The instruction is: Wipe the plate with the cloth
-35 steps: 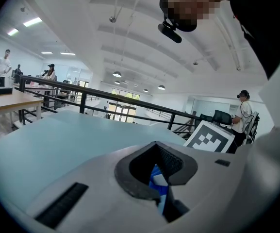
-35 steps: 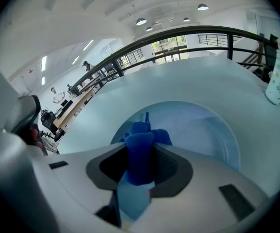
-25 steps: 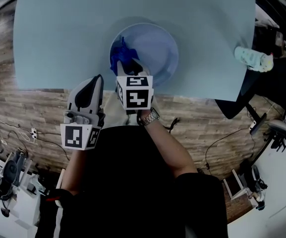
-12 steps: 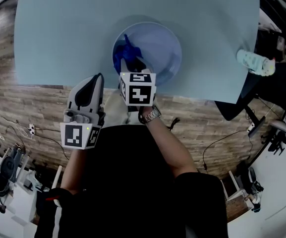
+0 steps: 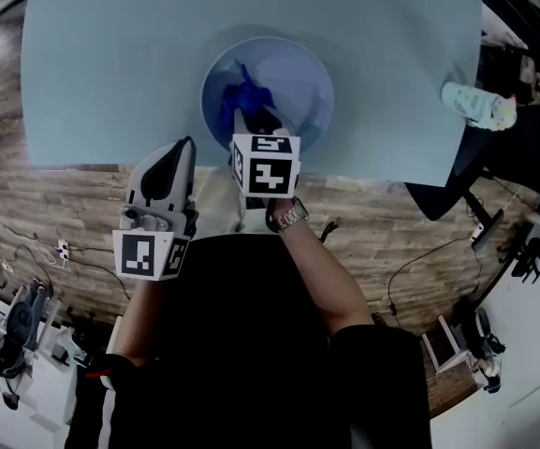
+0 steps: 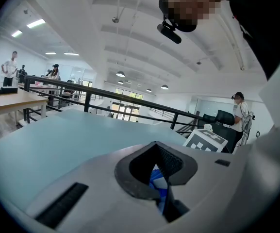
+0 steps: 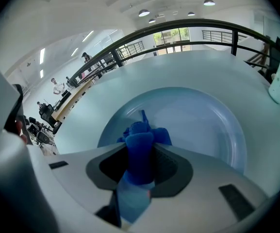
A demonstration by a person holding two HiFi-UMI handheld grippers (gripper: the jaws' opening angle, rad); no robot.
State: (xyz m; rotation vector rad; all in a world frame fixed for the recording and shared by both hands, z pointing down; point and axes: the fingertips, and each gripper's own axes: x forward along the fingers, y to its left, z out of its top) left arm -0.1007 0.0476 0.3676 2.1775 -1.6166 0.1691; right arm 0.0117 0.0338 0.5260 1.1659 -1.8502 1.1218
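Overhead and along-the-jaw views of a pale blue plate (image 5: 318,75) on a light blue counter (image 5: 110,64). The only markings that can be made out are the black-and-white square codes on the right marker cube (image 5: 266,165) and the left marker cube (image 5: 148,255). They carry block patterns, not letters. A white bottle (image 5: 477,106) lies on its side near the counter's right edge, well apart from the plate; its printed pattern is too small to read.

The right tongs (image 7: 140,155) are pressed onto a bunched dark blue cloth (image 7: 140,139). The fabric fills the space between the jaws and bulges out past their tips. The cloth lies inside the plate, on its left half, near the rim closest to the person, and the tongs reach in over that rim. A wristwatch (image 5: 288,217) shows on the arm behind them.

The left tongs (image 5: 180,150) are held over the near edge of the counter, left of the plate and not touching it. Their jaws are pressed together and grip nothing. A sliver of blue shows through the opening behind the pads.
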